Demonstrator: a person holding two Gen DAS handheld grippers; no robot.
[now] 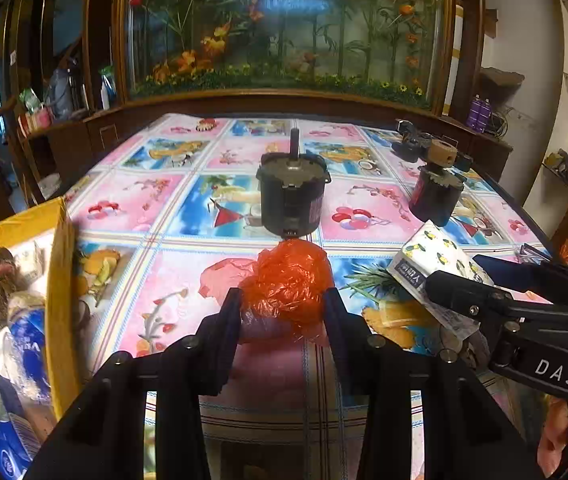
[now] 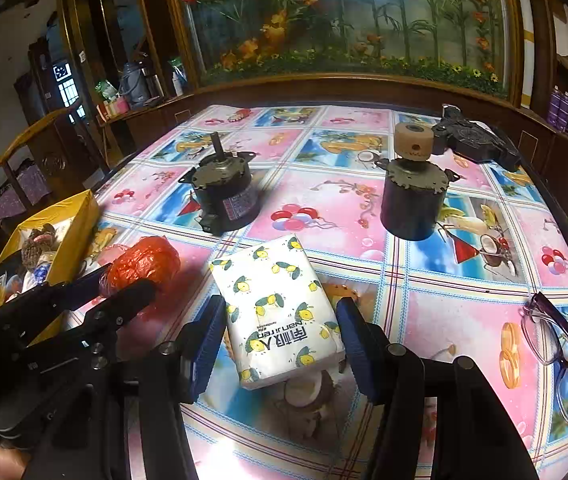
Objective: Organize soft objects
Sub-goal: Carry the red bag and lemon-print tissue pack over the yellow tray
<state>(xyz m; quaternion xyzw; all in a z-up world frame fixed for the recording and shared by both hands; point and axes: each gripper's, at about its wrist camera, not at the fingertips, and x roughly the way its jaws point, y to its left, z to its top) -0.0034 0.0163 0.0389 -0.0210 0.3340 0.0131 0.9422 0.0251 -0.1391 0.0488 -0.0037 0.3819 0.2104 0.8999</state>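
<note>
The left gripper point(image 1: 284, 300) had its jaws clamped on the red plastic bag point(image 1: 288, 280) just right of the yellow box point(image 1: 59, 280), while the right gripper point(image 2: 279, 320) straddled the tissue pack point(image 2: 275, 308) lengthwise on the table point(image 2: 444, 320), jaws apart.

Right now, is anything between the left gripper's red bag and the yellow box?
Nothing visible. The left gripper is shut on the red plastic bag; only bare tablecloth lies between it and the yellow box to its left.
</note>
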